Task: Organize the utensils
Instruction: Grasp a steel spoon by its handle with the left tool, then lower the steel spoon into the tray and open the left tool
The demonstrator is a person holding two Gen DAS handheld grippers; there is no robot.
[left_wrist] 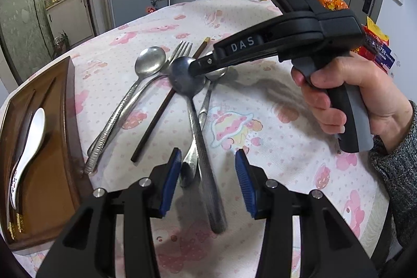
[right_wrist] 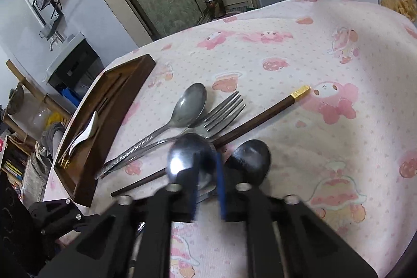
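Fingers on your right gripper (right_wrist: 207,183) clench a spoon's bowl (right_wrist: 191,156), left gripper (left_wrist: 208,179) gapes over its handle, w/ only the white spoon (left_wrist: 27,147) in the tray (left_wrist: 52,160) at the surface's left edge; rest still piled mid-surface.

Left gripper (left_wrist: 208,176): black angular plastic frame, 2 fingers with ribbed blue pads (left_wrist: 170,180), 4 round silver screws on the linkage arms.

Right gripper (left_wrist: 194,68): black body, white "DAS" lettering on the side, small silver screw near the tip, green LED on the top-mounted black module, pistol handle black with a grey strip. Its blue pads (right_wrist: 220,186) and silver screws show in the right wrist view.

Right hand (left_wrist: 351,95): cuff of a grey marled knit sleeve (left_wrist: 393,173).
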